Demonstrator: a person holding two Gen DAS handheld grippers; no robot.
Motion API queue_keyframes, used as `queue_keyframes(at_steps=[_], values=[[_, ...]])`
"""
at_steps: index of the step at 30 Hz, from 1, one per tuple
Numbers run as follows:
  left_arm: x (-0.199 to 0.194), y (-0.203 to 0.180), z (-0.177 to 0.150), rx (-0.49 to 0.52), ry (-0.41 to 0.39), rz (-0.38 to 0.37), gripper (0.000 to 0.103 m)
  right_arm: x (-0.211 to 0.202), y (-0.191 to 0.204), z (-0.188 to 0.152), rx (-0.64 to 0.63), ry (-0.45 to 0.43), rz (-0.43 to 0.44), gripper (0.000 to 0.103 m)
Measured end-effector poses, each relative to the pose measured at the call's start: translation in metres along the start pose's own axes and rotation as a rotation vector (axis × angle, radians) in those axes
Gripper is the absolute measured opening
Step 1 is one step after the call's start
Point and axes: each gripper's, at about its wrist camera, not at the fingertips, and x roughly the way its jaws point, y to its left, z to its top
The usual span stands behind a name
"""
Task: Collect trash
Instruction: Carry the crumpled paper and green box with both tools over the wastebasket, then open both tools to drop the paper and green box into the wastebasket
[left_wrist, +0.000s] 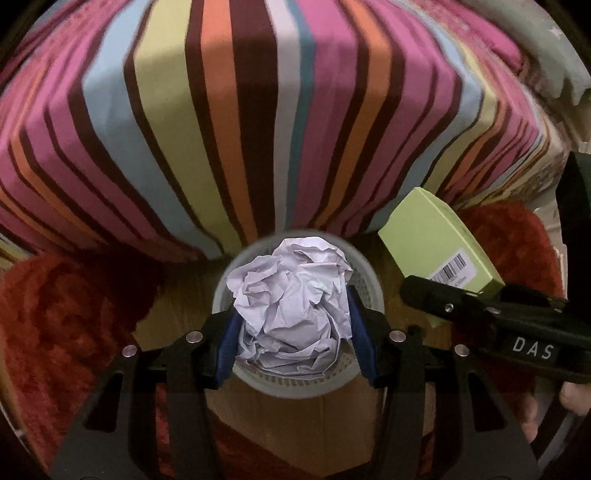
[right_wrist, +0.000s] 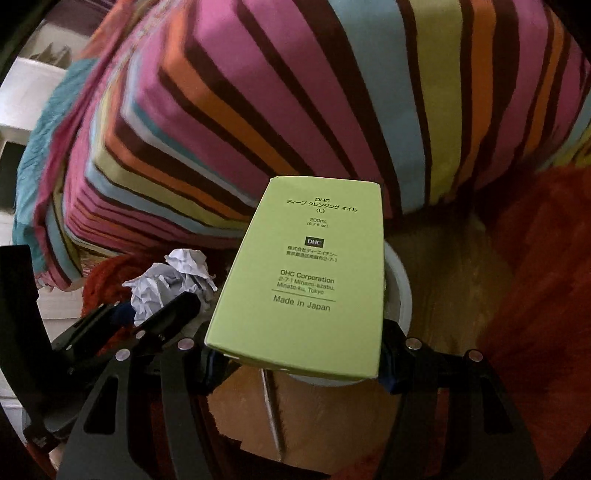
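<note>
Striped bedding (left_wrist: 258, 110) above wooden floor (right_wrist: 443, 277), red rug (left_wrist: 66, 314).

Two black two-finger tools are in view: the left tool (left_wrist: 293, 332) and the right tool (right_wrist: 295, 363). One crumpled ball of white paper (left_wrist: 295, 306) sits between the left tool's blue pads. One tall light-green cardboard box (right_wrist: 301, 280) with printed text sits between the right tool's fingers. One round white perforated plastic bin (left_wrist: 365, 280) lies below both tools. One multicoloured striped bed cover (left_wrist: 258, 110) lies beyond them. Two patches of shaggy red rug (left_wrist: 62, 314) flank the bin.
</note>
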Motion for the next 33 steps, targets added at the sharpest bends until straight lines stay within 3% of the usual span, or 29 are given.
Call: queue_keyframes(at_steps=[11, 33], values=[[0.062, 0.014, -0.004, -0.094, 0.251, -0.011, 0.052, 0.053, -0.020, 0.006, 0.141, 0.189, 0.031, 0.059], [0.131, 0.030, -0.009, -0.218, 0.463, -0.003, 0.055, 0.122, -0.039, 0.005, 0.266, 0.402, 0.042, 0.060]])
